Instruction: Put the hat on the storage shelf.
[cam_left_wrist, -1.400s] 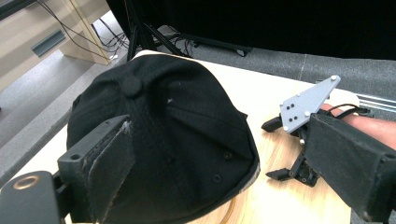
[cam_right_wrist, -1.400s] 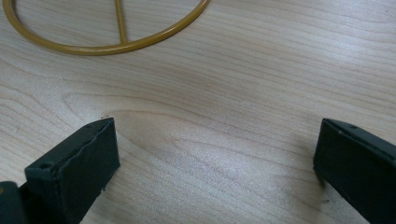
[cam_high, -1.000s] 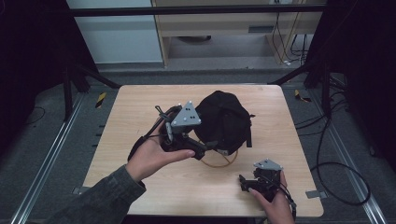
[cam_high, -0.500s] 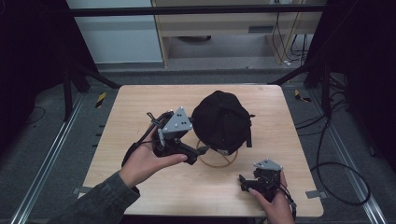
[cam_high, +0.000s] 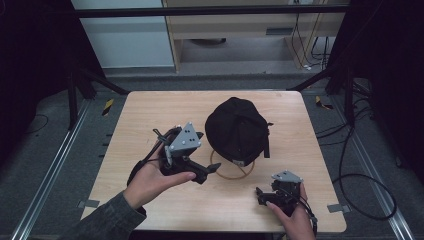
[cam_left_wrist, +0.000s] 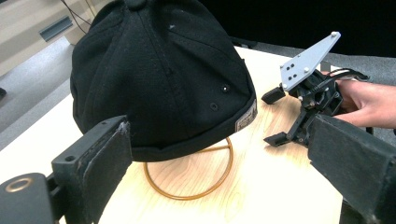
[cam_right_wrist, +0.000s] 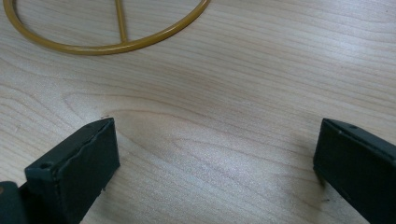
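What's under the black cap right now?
Under the black cap a gold wire ring base lies flat on the wooden table, with one crossbar visible. Whatever rises from it to carry the cap is covered by the cap.

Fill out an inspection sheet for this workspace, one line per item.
Surface: light wooden table, bare around the work.
Job's things: black cap sits on a gold wire stand with a ring base, near the table's middle.
Clutter: nothing seen on the table.
Grippers: left gripper held off the table, jaws open, pointing at the cap's lower edge, holding nothing; right gripper low at the near edge, jaws open over bare wood, holding nothing.
Cables: black cable trails from the left gripper; black cable loop lies on the floor to the right.
Surroundings: grey floor, dark frame posts, pale cabinet behind the table.
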